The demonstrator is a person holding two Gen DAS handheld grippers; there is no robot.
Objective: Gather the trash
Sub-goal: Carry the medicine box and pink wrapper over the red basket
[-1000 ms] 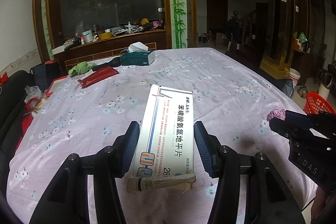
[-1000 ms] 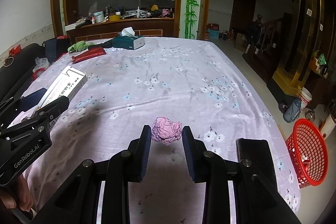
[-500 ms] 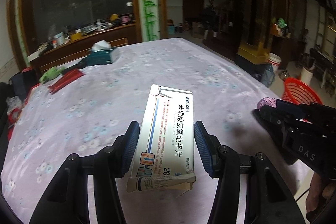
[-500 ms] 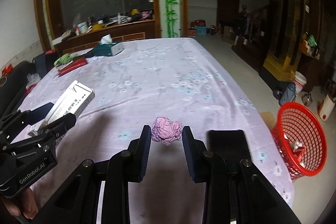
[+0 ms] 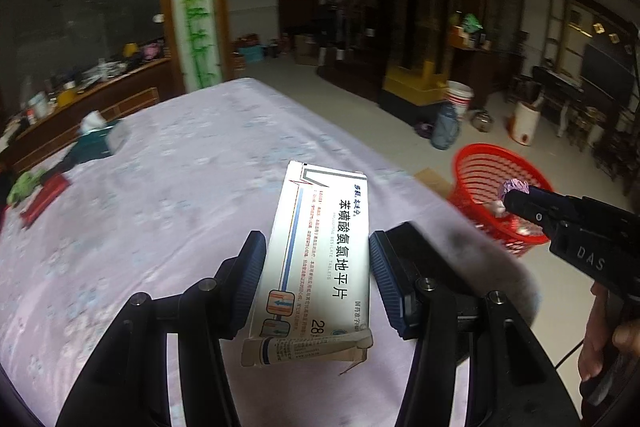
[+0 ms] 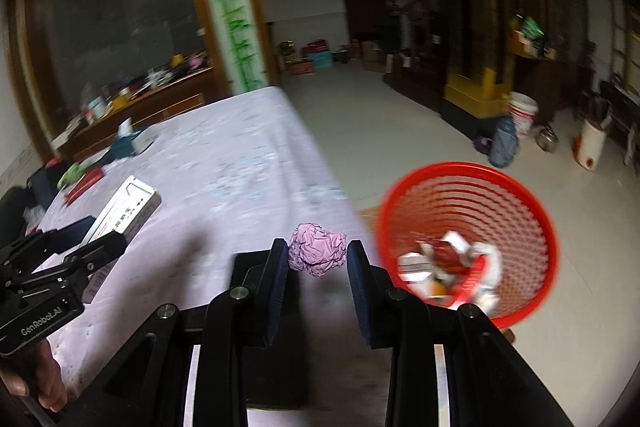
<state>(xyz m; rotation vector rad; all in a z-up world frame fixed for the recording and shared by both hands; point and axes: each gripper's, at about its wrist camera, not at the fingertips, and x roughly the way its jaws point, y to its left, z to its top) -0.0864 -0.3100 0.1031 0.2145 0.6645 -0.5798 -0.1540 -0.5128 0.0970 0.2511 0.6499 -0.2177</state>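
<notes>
You have a white medicine box (image 5: 320,259) with black Chinese lettering and a blue stripe, long side pointing away from you, its near flap hanging open, clamped between the left gripper's pads above the lilac flowered surface (image 5: 168,195). Your crumpled pink paper ball (image 6: 318,253) sits pinched between the right gripper's pads, out past the surface's edge. The red mesh basket (image 6: 520,211) stands on the floor just beside that edge, upright, with white and red scraps inside.

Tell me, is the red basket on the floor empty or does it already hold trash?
Not empty. The red basket already holds several white and red scraps at its bottom.
</notes>
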